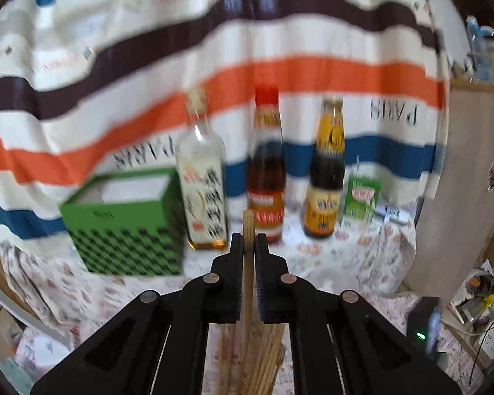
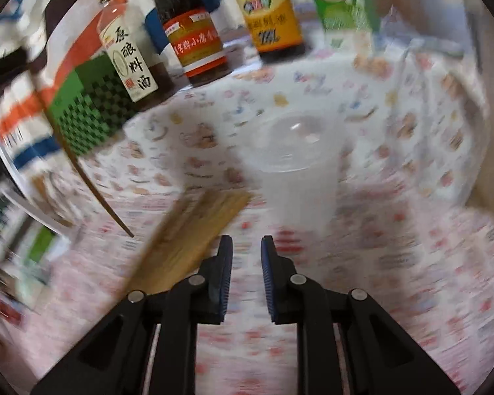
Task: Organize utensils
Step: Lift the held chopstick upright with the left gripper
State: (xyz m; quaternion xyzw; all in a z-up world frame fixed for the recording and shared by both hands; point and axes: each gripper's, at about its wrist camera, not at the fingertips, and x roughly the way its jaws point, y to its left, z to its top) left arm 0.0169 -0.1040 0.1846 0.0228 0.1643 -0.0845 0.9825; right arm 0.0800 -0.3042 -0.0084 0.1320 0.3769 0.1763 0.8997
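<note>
one chopstick [image 1: 247, 230] clamped upright between the left tongs [image 1: 247, 240], blunt end poking above the tips, shaft running down behind them; held mid-length, probably so the stick hangs plumb and can drop end-first into a holder. seen again in the right view as a dark thin stick [image 2: 92, 181] at 9 o'clock, slanting, tip clear of the cloth. pile of chopsticks [image 2: 194, 230] flat on the bench [image 2: 395, 230], just at 10 o'clock of the right tongs [image 2: 246, 247], fanned slightly, ends toward the cup; same pile showing under the left tongs at 6 o'clock in the left view. clear plastic cup [image 2: 296, 177] upright at 12 o'clock of the right tongs, mouth open, apparently empty, though blur hides detail; likely the holder for the sticks, placed centrally for reach from both sides. right tongs slightly apart, nothing between them, hovering near the cup, perhaps to steady it.

farther back, along the striped curtain [image 1: 280, 75]: green checkered box [image 1: 125, 230] at 9 o'clock, then three bottles — pale one [image 1: 202, 177], red-capped one [image 1: 266, 171], yellow-labelled one [image 1: 326, 177] — and a small green carton [image 1: 360, 202] at 2 o'clock, lined up at the rear, out of the working area. most of the job looks undone.
</note>
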